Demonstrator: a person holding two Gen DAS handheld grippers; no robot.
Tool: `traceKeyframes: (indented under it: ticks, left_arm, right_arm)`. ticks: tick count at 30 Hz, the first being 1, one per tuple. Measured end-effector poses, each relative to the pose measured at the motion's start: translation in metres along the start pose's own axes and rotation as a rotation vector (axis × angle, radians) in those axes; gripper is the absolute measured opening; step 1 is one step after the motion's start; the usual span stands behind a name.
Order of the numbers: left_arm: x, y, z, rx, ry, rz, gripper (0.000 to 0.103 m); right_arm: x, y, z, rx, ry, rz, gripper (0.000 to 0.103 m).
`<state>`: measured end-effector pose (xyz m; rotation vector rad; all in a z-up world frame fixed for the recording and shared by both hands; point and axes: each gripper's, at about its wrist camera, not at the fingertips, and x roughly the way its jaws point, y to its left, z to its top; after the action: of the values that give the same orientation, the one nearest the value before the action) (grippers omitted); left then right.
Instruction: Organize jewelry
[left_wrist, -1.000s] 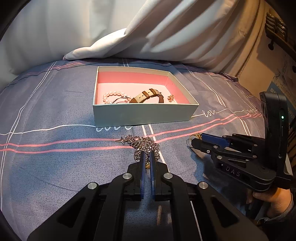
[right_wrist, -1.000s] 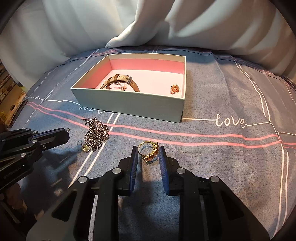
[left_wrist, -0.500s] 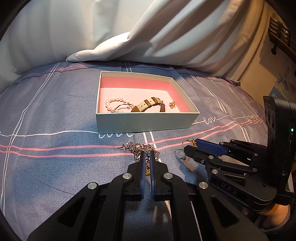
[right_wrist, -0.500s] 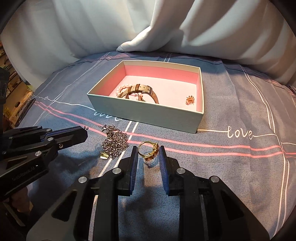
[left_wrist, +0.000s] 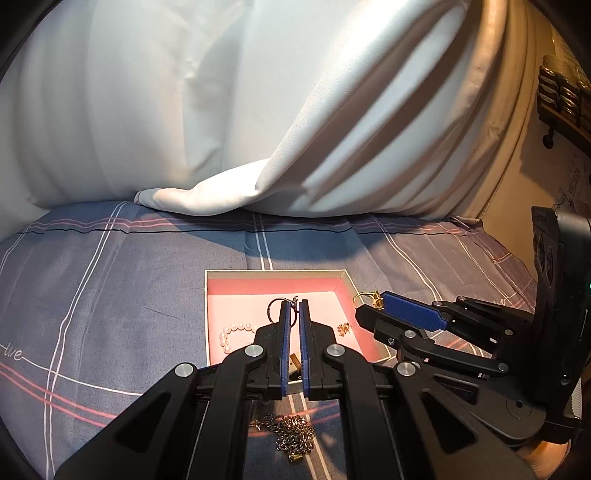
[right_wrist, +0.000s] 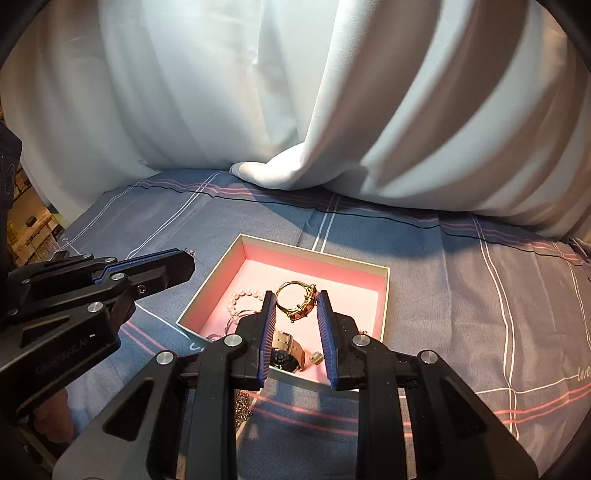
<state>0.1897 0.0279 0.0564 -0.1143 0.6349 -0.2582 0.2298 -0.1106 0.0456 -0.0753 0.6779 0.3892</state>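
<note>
Left gripper (left_wrist: 294, 314): jaws pressed nearly together, pinching a silver chain necklace (left_wrist: 291, 435). A thin ring of it pokes out at the tips; the rest dangles below, bunched at 6 o'clock in the left wrist view, over the blue-grey bedsheet (left_wrist: 110, 288).

Right gripper (right_wrist: 295, 306): jaws part-way closed, clamped on a gold ring (right_wrist: 296, 300) that sits upright between the pads.

Both grippers hang above the pale box with pink lining (right_wrist: 384, 295), centre of frame in both views. In the box: pearl bracelet (left_wrist: 231, 332) at the 9 o'clock side, watch with tan strap (right_wrist: 286, 350) near the front wall, small gold earring (left_wrist: 343, 328) at the 3 o'clock side.

White curtain (right_wrist: 258, 92) at 12 o'clock.
</note>
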Motion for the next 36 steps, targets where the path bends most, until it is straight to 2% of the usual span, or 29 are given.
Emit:
traceKeyframes:
  ticks: [6, 9, 20, 21, 22, 23, 24, 25, 28, 32, 34, 36]
  left_arm:
    - [0.019, 0.007, 0.016, -0.017, 0.021, 0.036, 0.005]
    - [0.026, 0.013, 0.022, -0.026, 0.035, 0.028, 0.005]
    - [0.046, 0.016, 0.019, -0.029, 0.082, 0.030, 0.005]
    - [0.048, 0.016, 0.018, -0.028, 0.088, 0.030, 0.005]
    - [0.050, 0.017, 0.017, -0.029, 0.098, 0.025, 0.007]
    - [0.051, 0.018, 0.014, -0.034, 0.107, 0.023, 0.016]
    - [0.051, 0.019, 0.011, -0.043, 0.109, 0.027, 0.030]
    - [0.049, 0.021, 0.006, -0.053, 0.108, 0.027, 0.034]
    - [0.040, 0.025, -0.013, -0.063, 0.116, 0.003, 0.035]
    - [0.030, 0.027, -0.056, -0.070, 0.160, -0.009, 0.035]
    - [0.027, 0.029, -0.077, -0.082, 0.185, -0.006, 0.035]
    - [0.025, 0.031, -0.097, -0.070, 0.209, 0.010, 0.035]
  right_arm:
    - [0.012, -0.006, 0.018, 0.004, 0.012, -0.008, 0.024]
    - [0.020, -0.008, 0.023, 0.004, 0.028, -0.014, 0.024]
    - [0.047, -0.007, 0.015, -0.002, 0.094, -0.022, 0.024]
    - [0.050, -0.007, 0.013, -0.005, 0.105, -0.027, 0.029]
    - [0.051, -0.006, 0.010, -0.014, 0.115, -0.048, 0.047]
    - [0.050, -0.005, 0.006, -0.027, 0.108, -0.072, 0.054]
    - [0.047, -0.004, 0.002, -0.038, 0.100, -0.073, 0.055]
    - [0.044, -0.003, -0.003, -0.038, 0.101, -0.065, 0.055]
    - [0.033, 0.000, -0.028, -0.033, 0.102, -0.036, 0.055]
    - [0.024, 0.011, -0.073, -0.026, 0.130, 0.016, 0.055]
    - [0.024, 0.017, -0.094, -0.019, 0.148, 0.032, 0.047]
    - [0.026, 0.022, -0.109, -0.013, 0.158, 0.060, 0.044]
